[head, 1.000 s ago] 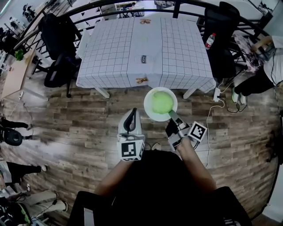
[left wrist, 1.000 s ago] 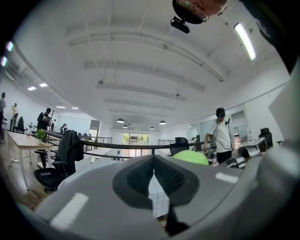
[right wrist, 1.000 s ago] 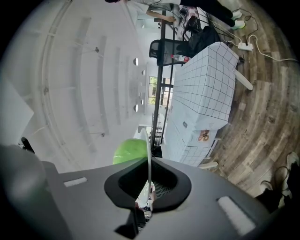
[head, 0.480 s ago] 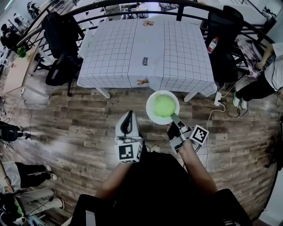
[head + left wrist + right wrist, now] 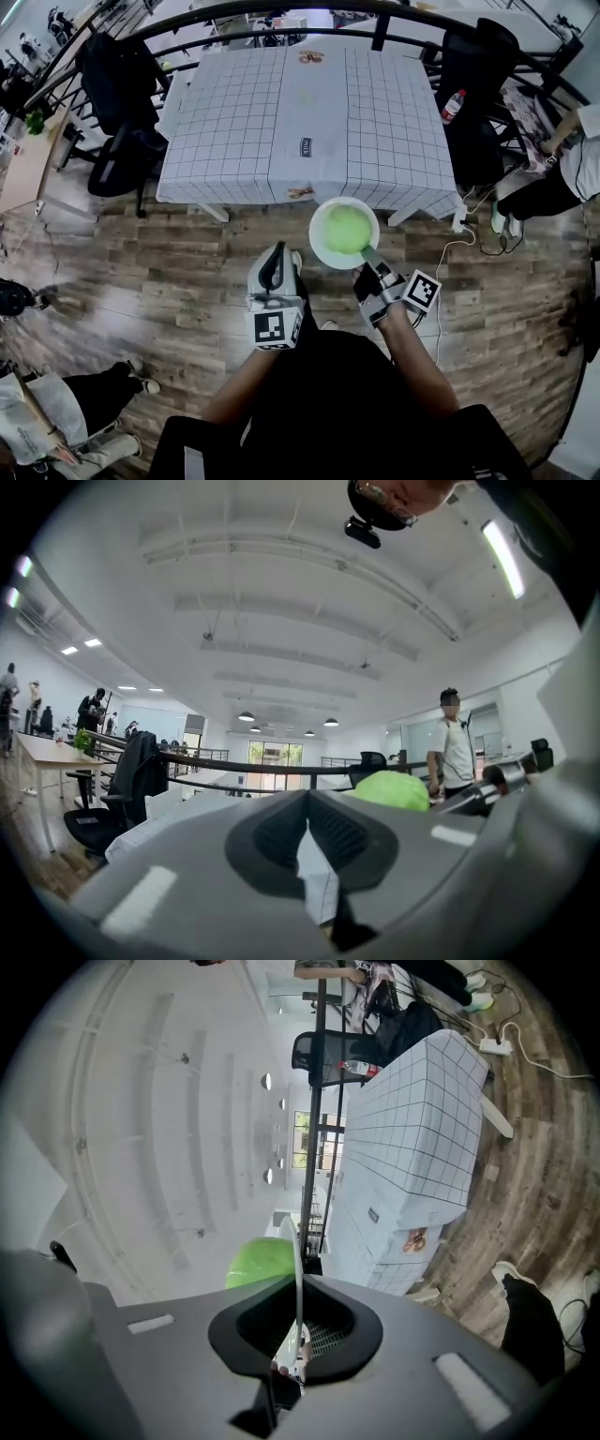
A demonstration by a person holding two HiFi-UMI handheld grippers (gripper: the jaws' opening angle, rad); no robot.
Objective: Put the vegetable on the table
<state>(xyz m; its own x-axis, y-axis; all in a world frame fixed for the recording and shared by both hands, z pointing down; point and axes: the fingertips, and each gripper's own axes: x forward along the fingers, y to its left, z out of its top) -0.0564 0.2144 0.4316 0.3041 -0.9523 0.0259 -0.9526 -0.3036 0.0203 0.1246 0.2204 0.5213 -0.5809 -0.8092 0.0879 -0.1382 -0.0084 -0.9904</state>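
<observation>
A round green vegetable (image 5: 346, 229) lies on a white plate (image 5: 322, 244) held in the air just short of the table's near edge. My right gripper (image 5: 366, 254) is shut on the plate's near rim. In the right gripper view the plate (image 5: 298, 1279) shows edge-on between the jaws, with the vegetable (image 5: 263, 1262) on its left. My left gripper (image 5: 274, 265) hangs to the left of the plate, shut and holding nothing. The vegetable (image 5: 392, 790) also shows at the right in the left gripper view. The table (image 5: 305, 122) wears a white cloth with a grid pattern.
Black office chairs (image 5: 117, 84) stand at the table's left and at its right (image 5: 473, 75). A bottle with a red cap (image 5: 452, 106) sits by the right chair. A dark curved railing (image 5: 281, 11) runs behind the table. A person (image 5: 562, 169) is at the right edge. The floor is wooden planks.
The plate with the vegetable and both grippers have come closer to the table's near edge. The right gripper's hold on the plate is unchanged.
</observation>
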